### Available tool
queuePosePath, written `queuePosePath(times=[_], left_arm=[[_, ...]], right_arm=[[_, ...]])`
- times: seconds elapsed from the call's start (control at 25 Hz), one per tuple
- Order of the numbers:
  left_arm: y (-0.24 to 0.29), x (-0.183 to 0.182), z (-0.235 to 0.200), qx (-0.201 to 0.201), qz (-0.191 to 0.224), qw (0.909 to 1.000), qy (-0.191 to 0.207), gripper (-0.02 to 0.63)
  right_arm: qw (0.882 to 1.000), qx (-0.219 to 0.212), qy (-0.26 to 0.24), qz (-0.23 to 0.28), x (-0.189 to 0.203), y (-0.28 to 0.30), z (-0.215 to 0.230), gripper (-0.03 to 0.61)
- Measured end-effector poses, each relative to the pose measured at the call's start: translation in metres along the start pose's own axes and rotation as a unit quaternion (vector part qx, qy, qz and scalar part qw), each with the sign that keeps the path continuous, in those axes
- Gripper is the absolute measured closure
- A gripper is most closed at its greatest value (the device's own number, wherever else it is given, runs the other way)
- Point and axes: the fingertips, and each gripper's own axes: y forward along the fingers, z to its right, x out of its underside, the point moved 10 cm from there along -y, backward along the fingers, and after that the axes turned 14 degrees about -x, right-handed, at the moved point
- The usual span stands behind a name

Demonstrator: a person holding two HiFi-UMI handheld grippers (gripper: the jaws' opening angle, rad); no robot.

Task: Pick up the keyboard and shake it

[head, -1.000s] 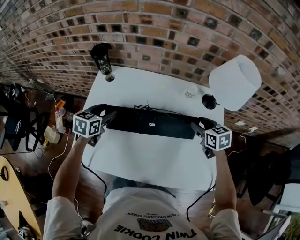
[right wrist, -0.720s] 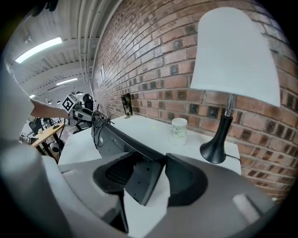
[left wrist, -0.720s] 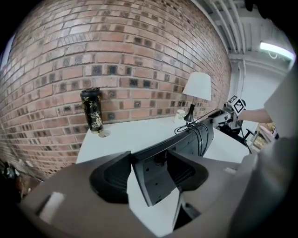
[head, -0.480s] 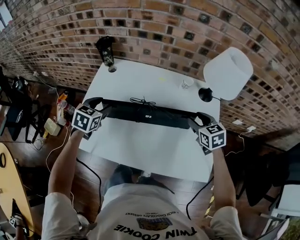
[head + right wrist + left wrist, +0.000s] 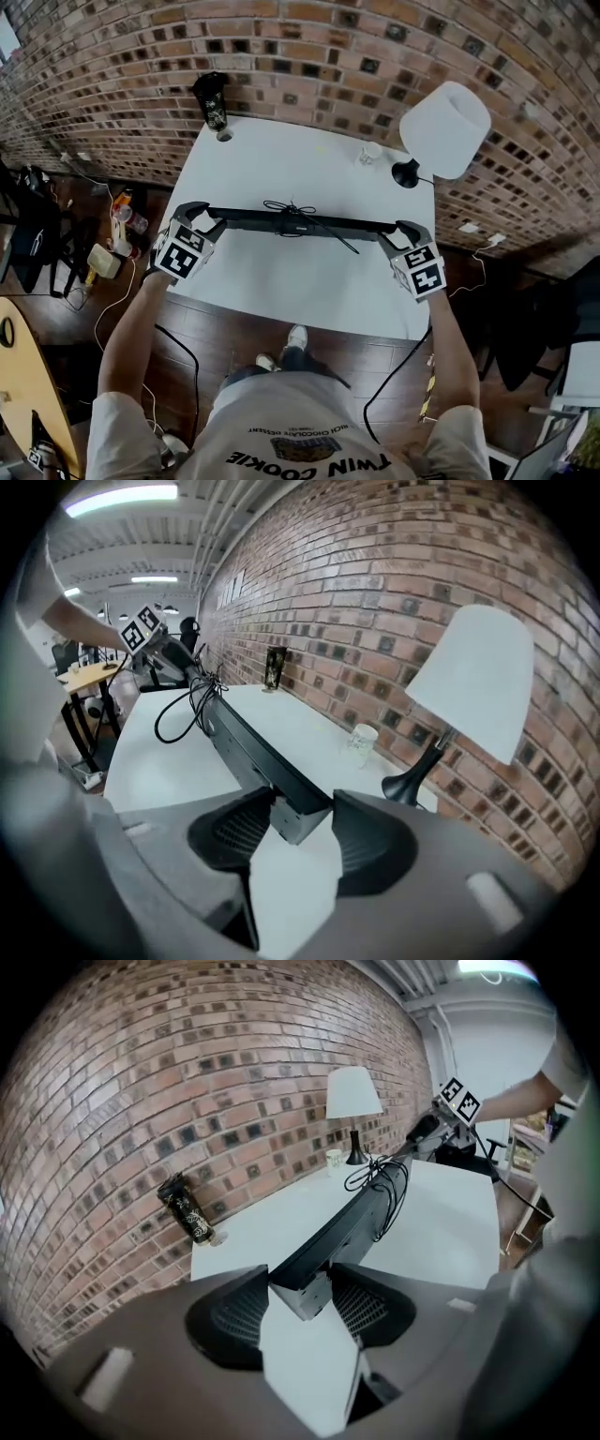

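The black keyboard (image 5: 300, 223) hangs in the air above the white table (image 5: 281, 281), tipped so that I see it as a thin bar. Its coiled cable (image 5: 319, 230) dangles from the middle. My left gripper (image 5: 202, 214) has the keyboard's left end between its pads, and its jaws are closing further on it. In the left gripper view the keyboard (image 5: 347, 1227) runs away from the left gripper (image 5: 300, 1293). My right gripper (image 5: 398, 230) is shut on the right end. The right gripper view shows the keyboard (image 5: 248, 747) wedged between the pads of the right gripper (image 5: 302, 819).
A white-shaded lamp (image 5: 445, 129) stands at the table's back right, with a small white cup (image 5: 368, 152) beside it. A black tumbler (image 5: 213, 101) stands at the back left corner. A brick wall runs behind the table. Cables and bags lie on the floor at the left.
The keyboard has come up off the table and turned from flat onto its edge, with both grippers still at its ends. The cable now hangs loose beneath it.
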Motion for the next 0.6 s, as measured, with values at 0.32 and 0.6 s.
queuePosePath(times=[0.32, 0.6], left_arm=[[-0.013, 0.008, 0.016, -0.007, -0.001, 0.9968, 0.08, 0.394], [-0.028, 0.018, 0.033, -0.016, 0.004, 0.9887, 0.149, 0.407]], right_arm=[[0.989, 0.054, -0.112, -0.08, -0.003, 0.0, -0.034, 0.373], [0.958, 0.08, -0.238, -0.136, 0.011, 0.003, -0.068, 0.417]])
